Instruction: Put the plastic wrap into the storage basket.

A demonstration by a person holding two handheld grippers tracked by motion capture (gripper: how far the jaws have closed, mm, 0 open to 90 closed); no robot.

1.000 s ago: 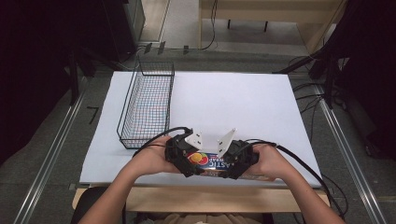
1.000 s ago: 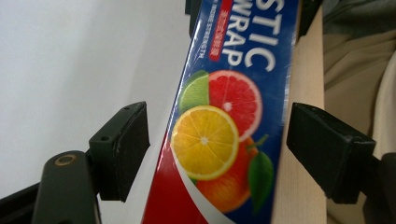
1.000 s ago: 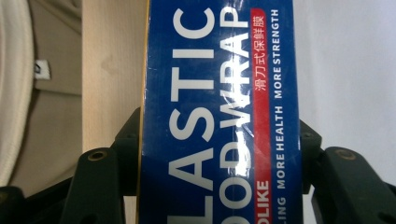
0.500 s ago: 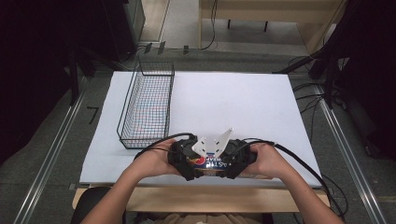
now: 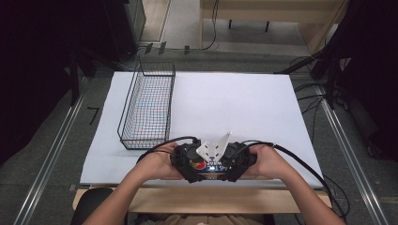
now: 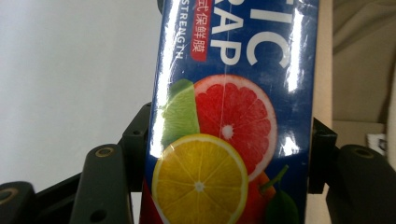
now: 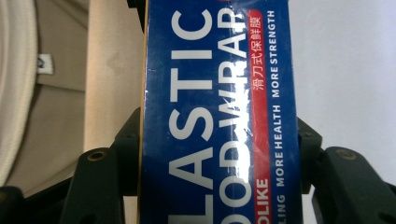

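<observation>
Both pairs of my jaws now clamp the long blue glossy cardboard plastic-wrap box (image 5: 212, 167), my left gripper (image 6: 219, 177) having just closed on its fruit-printed end, my right gripper (image 7: 217, 172) on the lettered end, its long axis running straight between them.
</observation>
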